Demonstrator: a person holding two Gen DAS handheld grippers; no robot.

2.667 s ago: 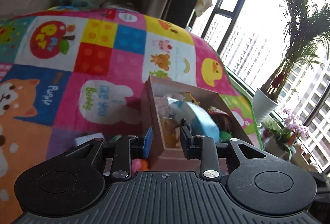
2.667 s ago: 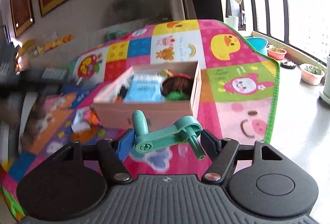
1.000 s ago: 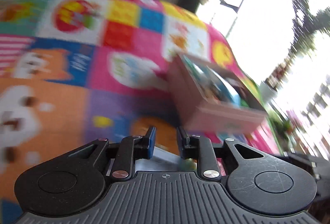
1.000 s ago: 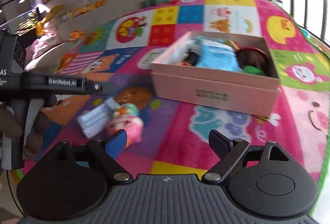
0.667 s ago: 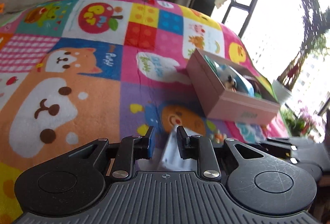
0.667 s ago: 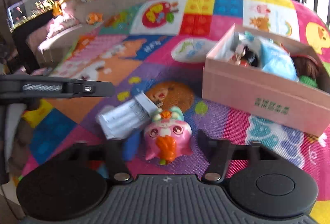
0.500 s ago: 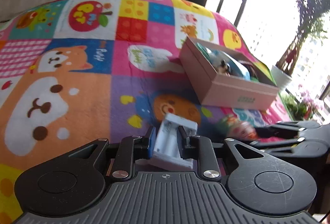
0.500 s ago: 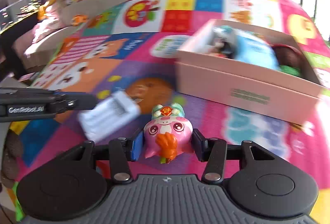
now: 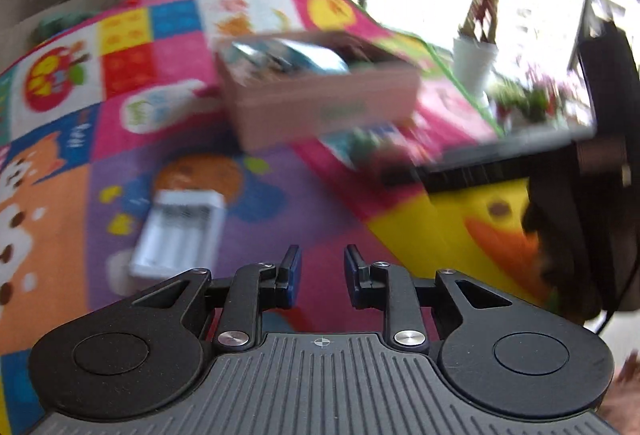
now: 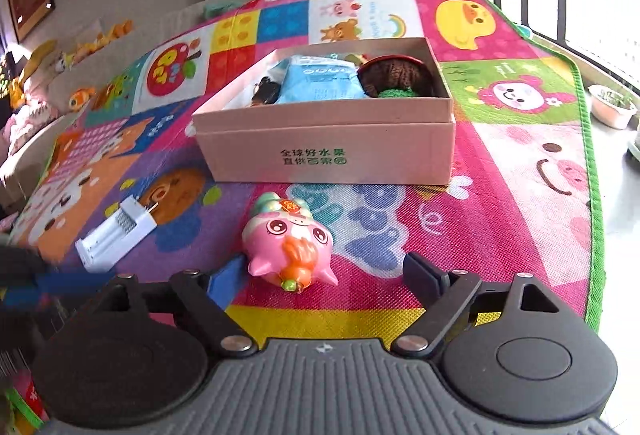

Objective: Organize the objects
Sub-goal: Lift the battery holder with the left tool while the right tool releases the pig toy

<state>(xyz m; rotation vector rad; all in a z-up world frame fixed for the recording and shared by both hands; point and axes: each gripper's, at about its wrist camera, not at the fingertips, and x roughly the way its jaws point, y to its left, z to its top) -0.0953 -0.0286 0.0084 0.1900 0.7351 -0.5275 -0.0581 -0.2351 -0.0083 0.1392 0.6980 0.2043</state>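
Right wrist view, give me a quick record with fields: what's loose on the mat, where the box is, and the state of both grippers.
loose items: pink pig toy, white battery charger
pig toy: on the play mat, between open fingers, untouched
charger: left of the pig, apart from it
box: pink cardboard box, lid off, behind the pig, already holding items
right gripper: open, empty
left gripper: open, empty

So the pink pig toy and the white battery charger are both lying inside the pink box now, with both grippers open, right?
Not quite. The pink pig toy and the white battery charger lie on the play mat in front of the pink box, not inside it; the right wrist view shows this. The right gripper and left gripper are indeed open.
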